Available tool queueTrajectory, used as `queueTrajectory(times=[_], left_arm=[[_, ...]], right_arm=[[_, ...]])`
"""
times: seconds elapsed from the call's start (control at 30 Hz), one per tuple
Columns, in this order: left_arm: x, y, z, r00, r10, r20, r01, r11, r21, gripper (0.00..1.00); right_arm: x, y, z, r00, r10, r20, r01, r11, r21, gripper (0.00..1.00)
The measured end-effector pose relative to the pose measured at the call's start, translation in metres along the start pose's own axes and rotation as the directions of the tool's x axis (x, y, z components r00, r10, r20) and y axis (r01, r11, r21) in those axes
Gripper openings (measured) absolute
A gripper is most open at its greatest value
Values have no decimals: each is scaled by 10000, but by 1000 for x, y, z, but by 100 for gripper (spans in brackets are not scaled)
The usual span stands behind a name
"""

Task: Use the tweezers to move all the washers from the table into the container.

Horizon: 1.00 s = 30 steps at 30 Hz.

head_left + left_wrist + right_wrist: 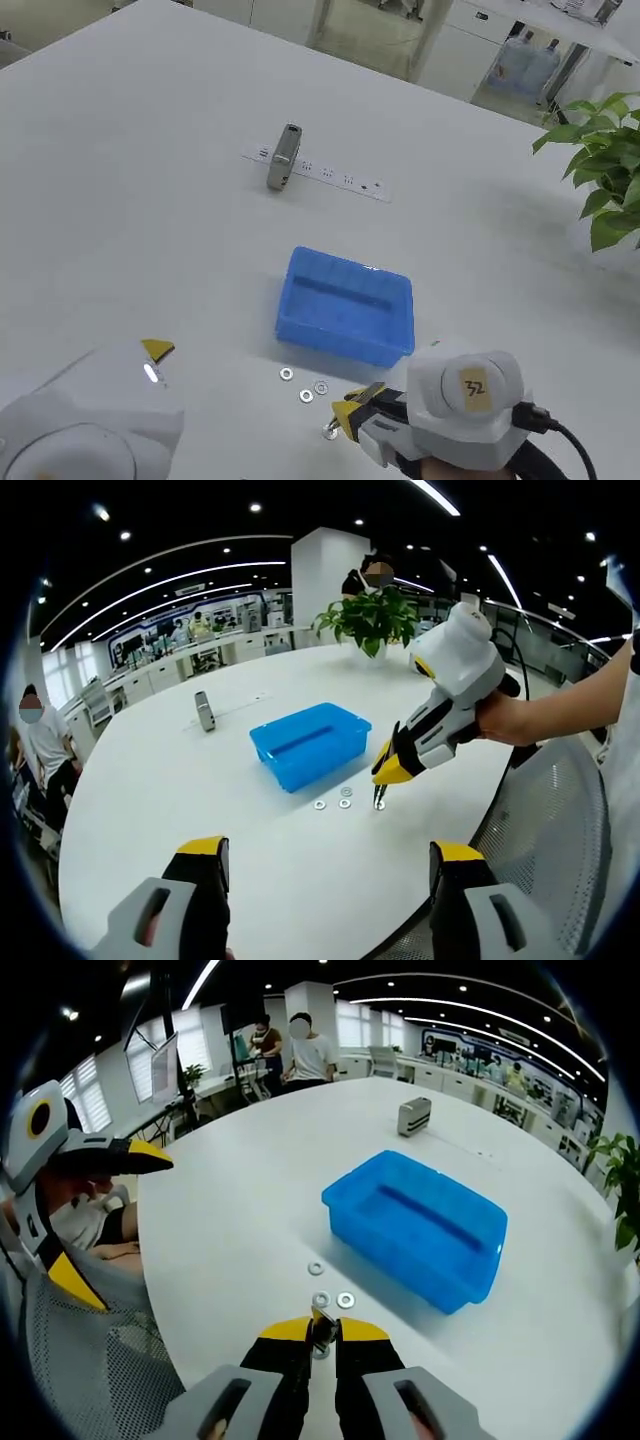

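Three small metal washers (pixel 306 387) lie loose on the white table (pixel 150 200), just in front of the blue container (pixel 345 305). My right gripper (pixel 350 410) is shut on thin tweezers (pixel 321 1334), whose tip rests at a further washer (pixel 330 432). The right gripper view has the washers (pixel 320 1300) just ahead of the jaws and the container (pixel 420 1222) beyond them. My left gripper (pixel 330 852) hangs open and empty over the near table edge. It looks toward the right gripper (pixel 400 765), the washers (pixel 345 802) and the container (pixel 310 742).
A grey metal block (pixel 284 157) lies on a white strip (pixel 340 177) behind the container. A green plant (pixel 605 165) stands at the right table edge. A mesh chair (pixel 560 810) is beside the table, and people stand in the background.
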<state>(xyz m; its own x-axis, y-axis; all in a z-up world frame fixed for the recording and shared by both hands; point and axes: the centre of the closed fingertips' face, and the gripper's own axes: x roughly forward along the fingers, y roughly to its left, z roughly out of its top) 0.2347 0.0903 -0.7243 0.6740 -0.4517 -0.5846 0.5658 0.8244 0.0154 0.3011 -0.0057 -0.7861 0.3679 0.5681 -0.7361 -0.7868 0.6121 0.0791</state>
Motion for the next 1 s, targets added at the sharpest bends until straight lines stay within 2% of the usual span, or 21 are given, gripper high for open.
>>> queueTrajectory(times=[0.27, 0.5, 0.57, 0.67, 0.87, 1.0], left_arm=[[-5, 4, 1, 9999, 154, 62, -153, 9999, -68, 84], [-8, 6, 3, 9998, 108, 159, -107, 9999, -33, 89], [-10, 8, 4, 9997, 169, 186, -168, 9999, -24, 89], [-11, 9, 1, 9997, 197, 170, -196, 9998, -68, 90], [-13, 15, -4, 9990, 426, 107, -422, 9984, -365, 95], [-15, 18, -8, 9983, 558, 145, -546, 9959, -717, 96]], right_arm=[[-11, 7, 16, 9997, 104, 212, -101, 9998, -173, 4], [-28, 12, 51, 9967, 144, 793, -87, 9973, -726, 4], [-32, 11, 62, 9959, 50, 900, 49, 9940, -1096, 4], [-35, 9, 80, 9932, 106, 1160, 36, 9926, -1217, 4], [-32, -6, 119, 9844, -27, 1762, 283, 9893, -1432, 4], [-19, -15, 133, 9798, 32, 2000, 190, 9939, -1090, 4]])
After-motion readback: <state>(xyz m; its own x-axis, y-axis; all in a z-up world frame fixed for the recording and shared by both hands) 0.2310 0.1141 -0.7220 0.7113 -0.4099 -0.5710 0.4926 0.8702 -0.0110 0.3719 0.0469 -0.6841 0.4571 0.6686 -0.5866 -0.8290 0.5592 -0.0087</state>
